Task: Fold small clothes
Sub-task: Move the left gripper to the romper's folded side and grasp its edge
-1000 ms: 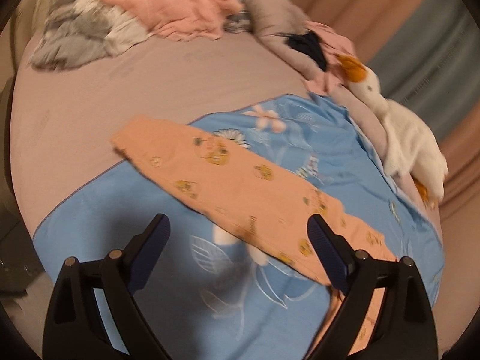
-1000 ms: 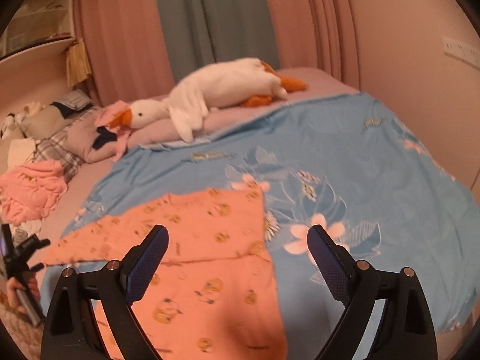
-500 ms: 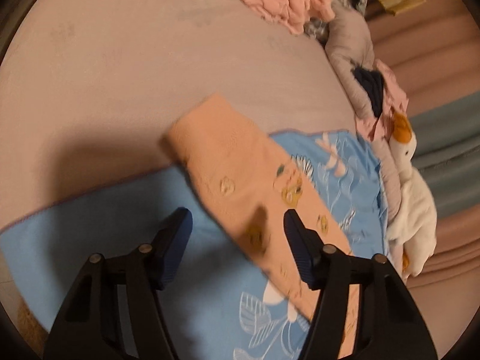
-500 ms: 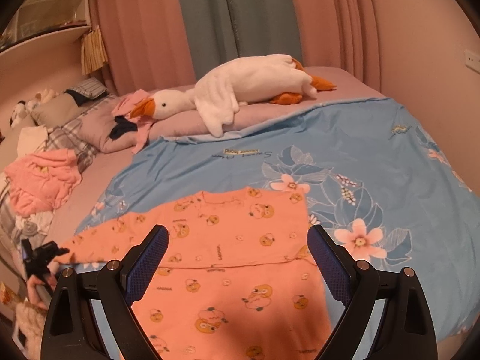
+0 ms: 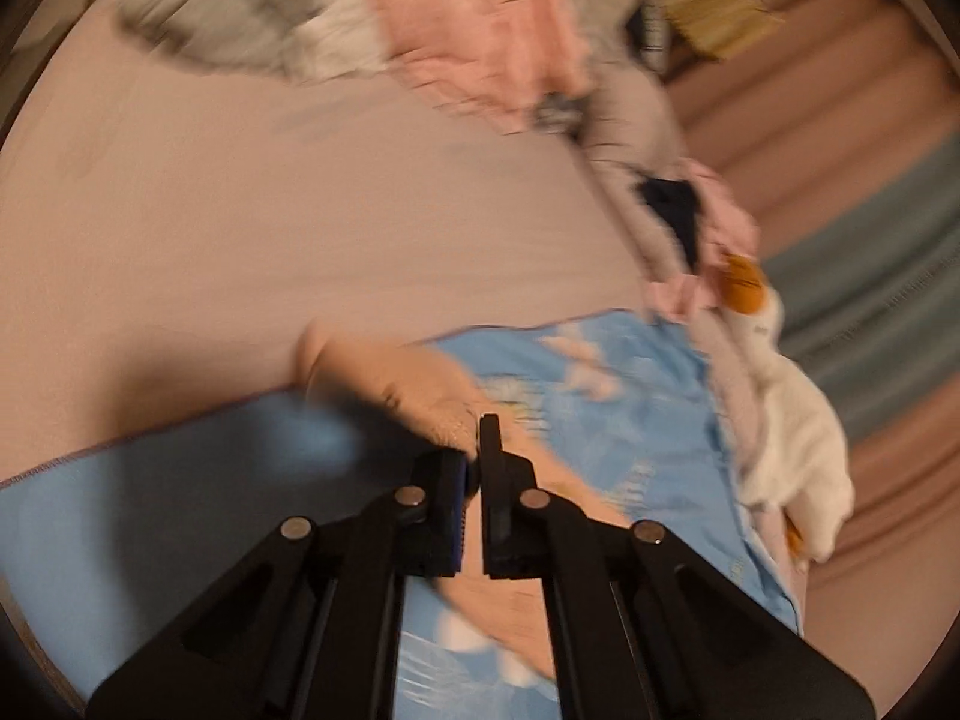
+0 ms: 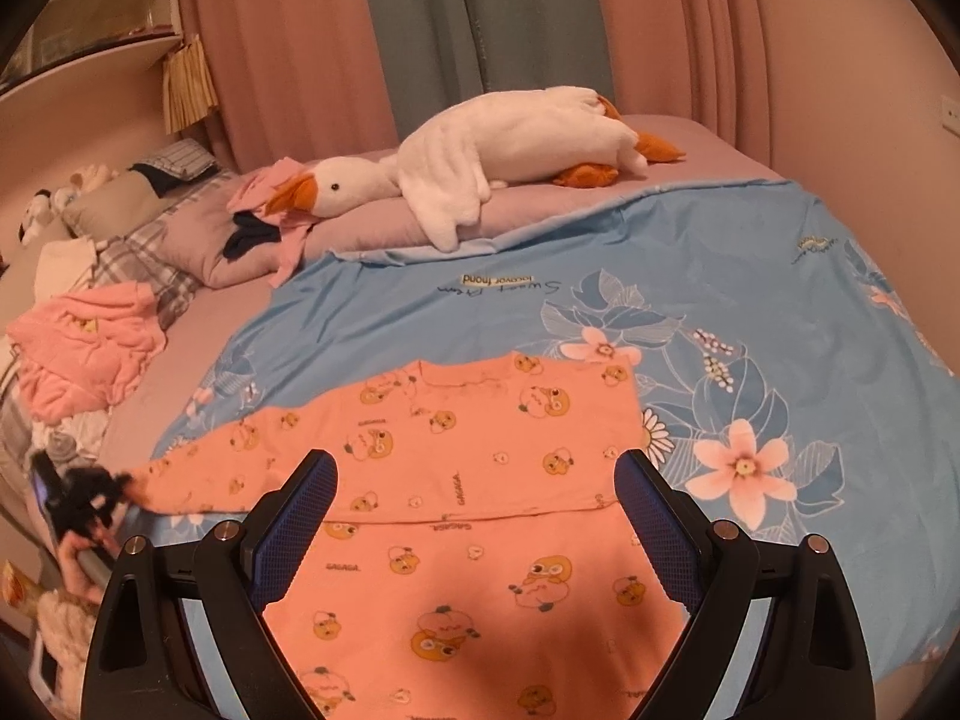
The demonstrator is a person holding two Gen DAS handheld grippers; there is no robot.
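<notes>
My left claw (image 5: 474,456): fingers pinched together on sleeve end of orange shirt (image 5: 420,384). Frame blurred, print on shirt not readable. Shirt lies across blue flowered blanket (image 5: 630,420), sleeve tip reaching onto mauve bed sheet (image 5: 300,210). I see pile of clothes at far side of bed: grey-white garment (image 5: 252,18), pink garment (image 5: 480,42) beside it. Right of blanket, white plush goose (image 5: 792,420) with orange beak, head near pink and dark cloth (image 5: 690,222). Pink and teal curtains (image 5: 870,210) behind.

shirt (image 6: 480,480) on quilt (image 6: 750,312) | goose toy (image 6: 480,162) behind | clothes pile (image 6: 84,354) left
</notes>
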